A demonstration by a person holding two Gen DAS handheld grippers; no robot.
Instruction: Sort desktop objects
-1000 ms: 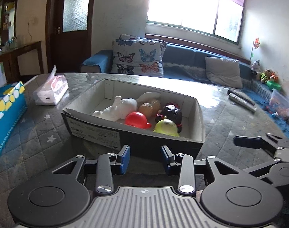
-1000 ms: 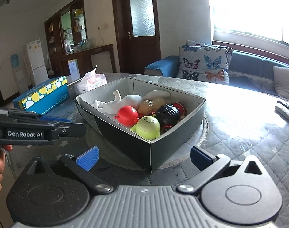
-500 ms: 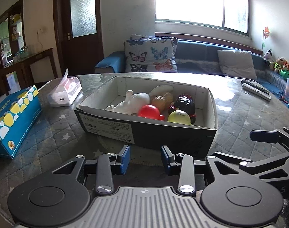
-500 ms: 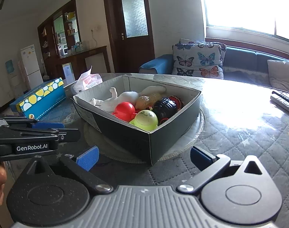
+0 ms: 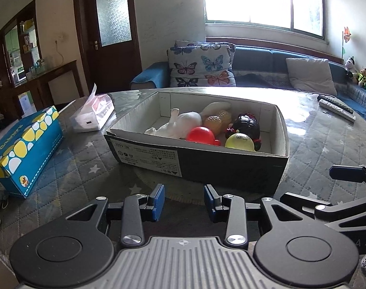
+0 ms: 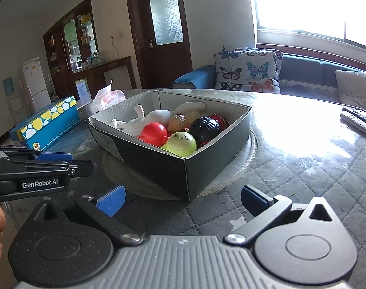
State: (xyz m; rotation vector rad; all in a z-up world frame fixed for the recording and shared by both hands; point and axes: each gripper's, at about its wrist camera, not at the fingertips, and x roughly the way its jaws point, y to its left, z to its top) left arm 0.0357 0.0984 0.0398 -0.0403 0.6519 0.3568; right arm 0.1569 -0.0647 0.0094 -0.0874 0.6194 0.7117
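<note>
A dark cardboard box point(image 5: 231, 166) point(image 6: 214, 149) stands on the quilted table. It holds a white plush toy point(image 5: 183, 124) point(image 6: 144, 120), a red ball toy point(image 5: 202, 134) point(image 6: 154, 131), a yellow-green face toy point(image 5: 239, 142) point(image 6: 180, 142), a tan toy point(image 5: 218, 120) and a black toy point(image 5: 245, 125) point(image 6: 204, 126). My left gripper point(image 5: 184, 201) is open and empty, short of the box's near wall. My right gripper point(image 6: 183, 200) is wide open and empty, near the box's corner. The left gripper also shows at the left of the right wrist view point(image 6: 55, 163).
A blue and yellow tissue box point(image 5: 24, 144) point(image 6: 48, 122) lies at the left. A white tissue pack point(image 5: 94, 116) point(image 6: 108, 98) sits behind it. Remote controls point(image 5: 337, 108) point(image 6: 358, 120) lie at the far right. A sofa with butterfly cushions point(image 5: 202, 67) stands beyond the table.
Both grippers have drawn back from the box and risen slightly. The box looks smaller and further off. Both stay open and empty.
</note>
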